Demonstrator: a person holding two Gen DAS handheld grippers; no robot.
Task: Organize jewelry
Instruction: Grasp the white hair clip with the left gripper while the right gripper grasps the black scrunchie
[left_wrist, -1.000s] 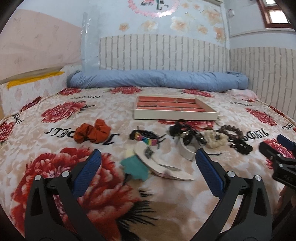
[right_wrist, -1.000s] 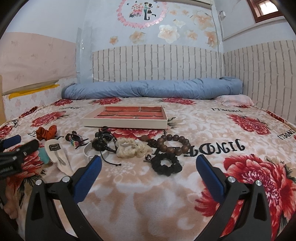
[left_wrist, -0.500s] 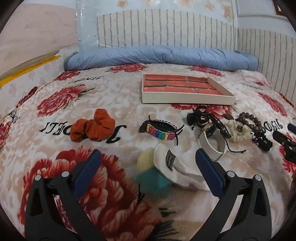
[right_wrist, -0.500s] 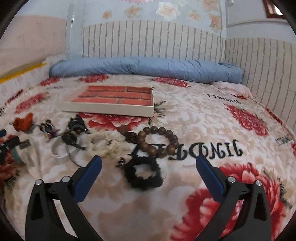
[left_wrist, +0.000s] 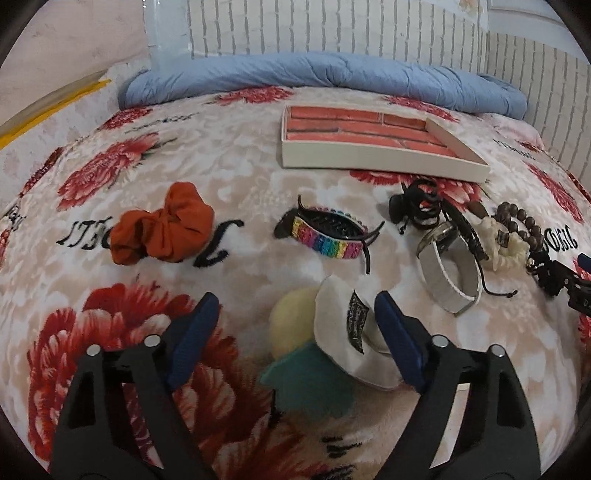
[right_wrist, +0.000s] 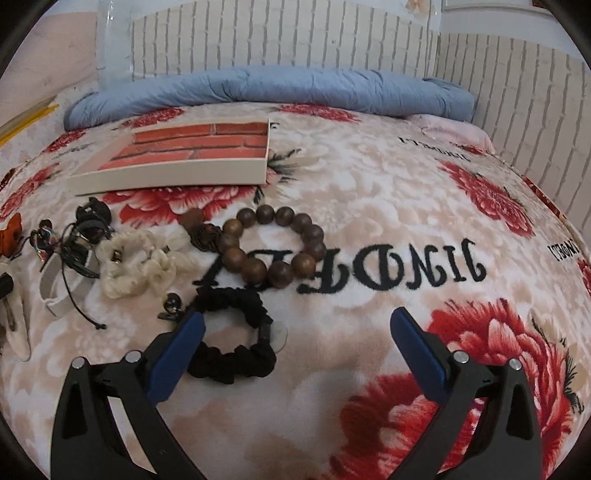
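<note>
Closing left gripper (left_wrist: 295, 317) over stacked pads (left_wrist: 325, 332), pads untouched; right gripper (right_wrist: 295, 328) agape beside black scrunchie (right_wrist: 232, 336). Tray (left_wrist: 369, 155) distant, empty. Risk: snagging blanket (left_wrist: 110, 314), lifting several pieces together.

Left gripper (left_wrist: 295, 314): socks (left_wrist: 343, 332) between its closing jaws, hair claw (left_wrist: 325, 232) ahead, scrunchie (left_wrist: 162, 232) ahead-left, tray (left_wrist: 369, 155) beyond. Right gripper (right_wrist: 295, 325): black scrunchie (right_wrist: 236, 332) by left finger, bead bracelet (right_wrist: 273, 247) ahead.
</note>
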